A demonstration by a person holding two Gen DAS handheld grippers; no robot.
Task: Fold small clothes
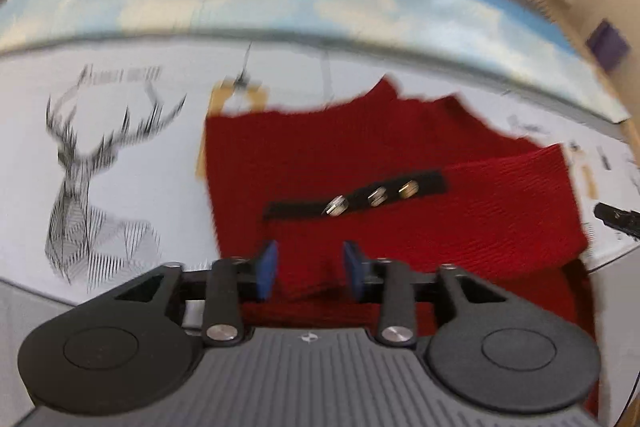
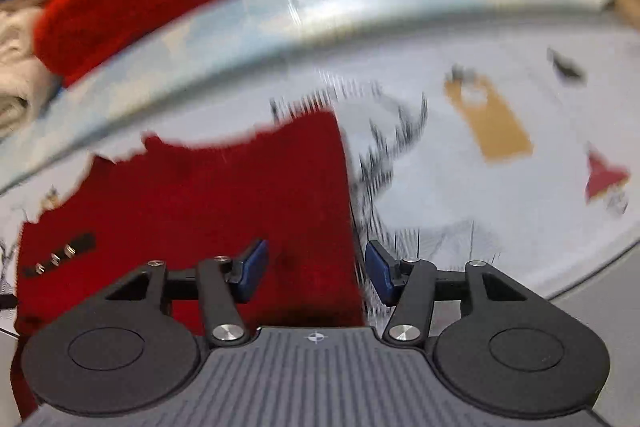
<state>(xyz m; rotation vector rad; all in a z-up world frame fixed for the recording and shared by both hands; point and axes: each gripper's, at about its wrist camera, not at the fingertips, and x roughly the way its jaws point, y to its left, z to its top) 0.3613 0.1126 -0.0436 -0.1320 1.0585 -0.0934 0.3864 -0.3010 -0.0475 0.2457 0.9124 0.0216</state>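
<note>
Hovered with both the left gripper (image 1: 310, 269) and right gripper (image 2: 316, 273) released over the folded red sweater (image 1: 360, 167), probably to let it settle flat on the table (image 1: 140, 187).

Red ribbed sweater (image 1: 360, 163) with a black strap (image 1: 356, 197); white desk (image 1: 152, 155) bears a black line-drawn deer (image 1: 88, 179).

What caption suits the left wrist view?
Open left claw above a red knit garment on a deer-print table.
</note>
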